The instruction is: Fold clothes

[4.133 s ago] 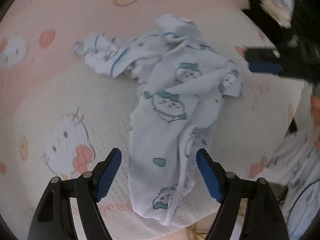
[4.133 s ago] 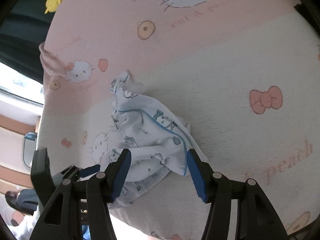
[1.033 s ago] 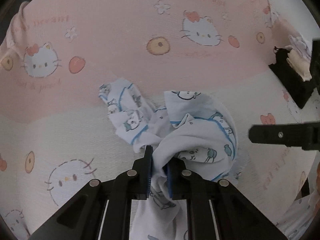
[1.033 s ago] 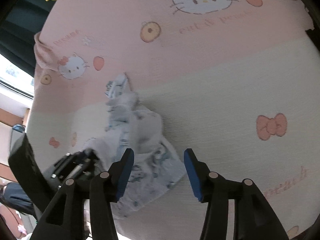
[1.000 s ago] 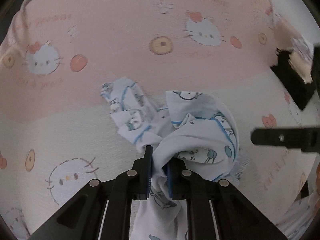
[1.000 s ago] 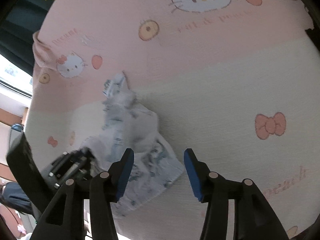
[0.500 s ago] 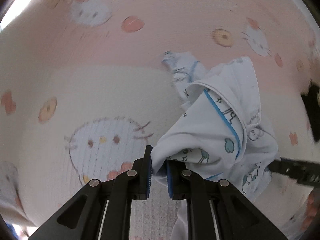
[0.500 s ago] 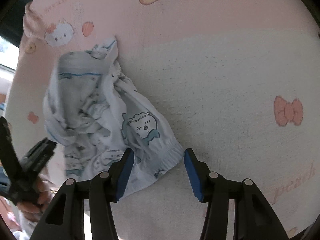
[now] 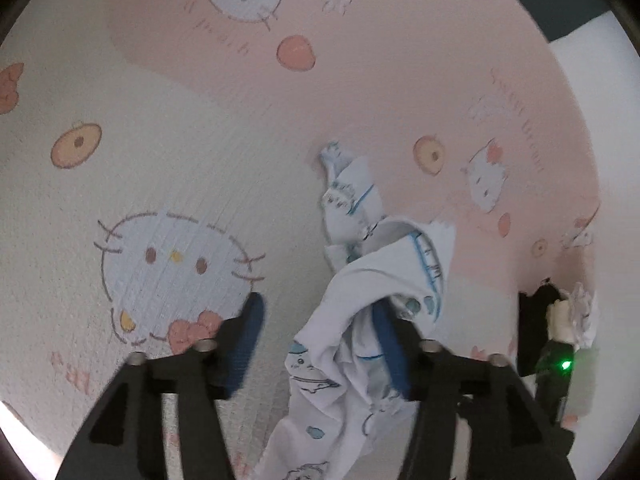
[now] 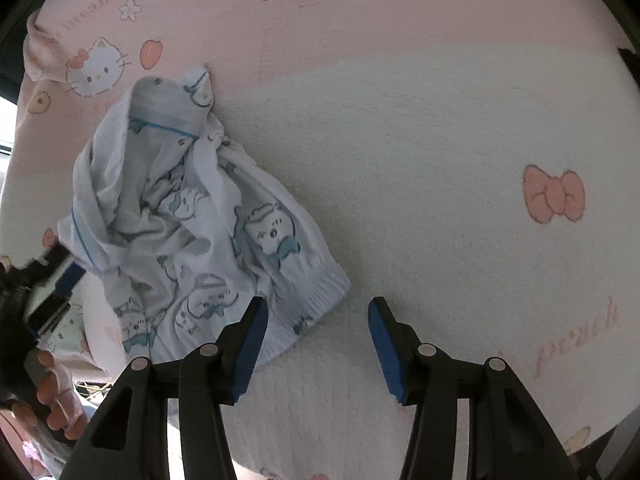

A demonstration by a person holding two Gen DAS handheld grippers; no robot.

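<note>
The garment [image 10: 192, 216] is white with blue-green cartoon animals and blue piping. Under the garment, the blanket [image 10: 440, 160] is pink and cream, printed with white cats, pink bows, and orange rings.

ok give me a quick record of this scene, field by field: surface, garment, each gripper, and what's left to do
surface: pink and cream cartoon-cat blanket
garment: white top with blue cartoon print, crumpled, not folded
garment position: lying on the blanket, ribbed hem toward the right gripper
left gripper: open, cloth draped against its right finger, not clamped
right gripper: open, hovering at the hem, left fingertip over the cloth edge
also in view: hand holding the left gripper's handle
remaining: spread flat, then fold
</note>
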